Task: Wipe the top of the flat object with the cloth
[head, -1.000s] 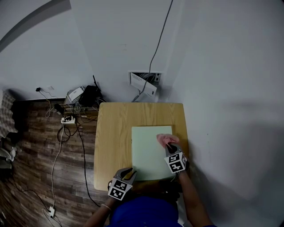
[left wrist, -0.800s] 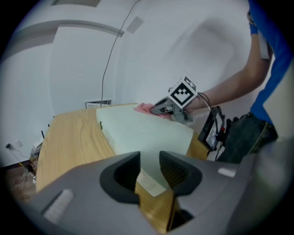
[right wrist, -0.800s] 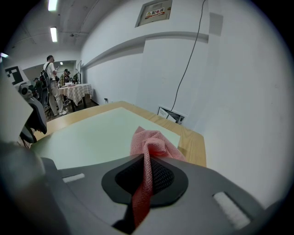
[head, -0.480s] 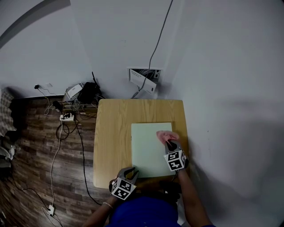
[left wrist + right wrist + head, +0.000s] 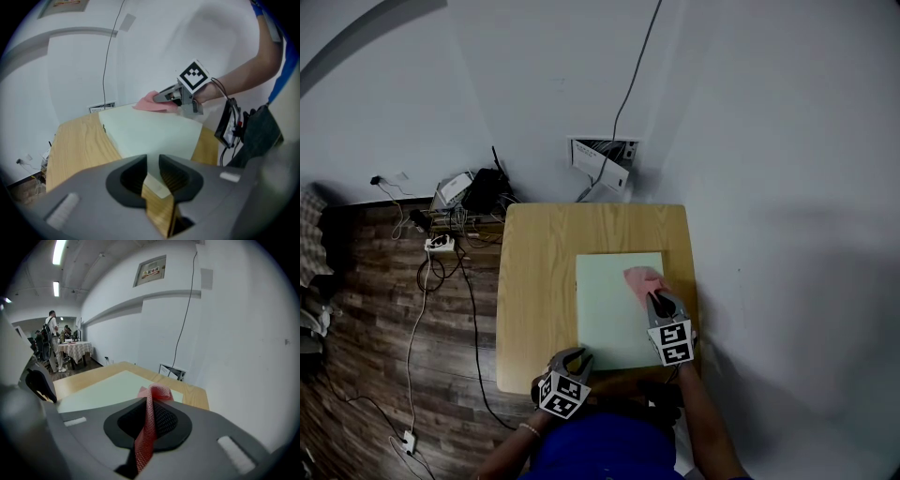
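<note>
Wooden table against a white wall, with one pale green board lying flat on its right half. We list outward from the jaws.

Right gripper: jaws closed on a pink cloth. A strip is pinched between the pads and a bunched end stands out past the tips. That end sits over the board's far right part, near the edge. We cannot tell whether it rests on the surface or hangs just above it.

Left gripper: jaws drawn in on the board's near left corner, which fills the gap between the pads. We judge this a steadying hold.

Step in hand, by our judgement: wiping the top of the board.

How we would do it well: lower the bunched end until it lies flat on the green face. Press lightly and draw it in straight, overlapping lanes from the far edge to the near one, shifting leftward with each lane. We would pinch the cloth firmly so the strip does not slip out, and hold the corner so the board does not slide on the wood. Only cloth should touch the surface, never the hard jaw tips
</note>
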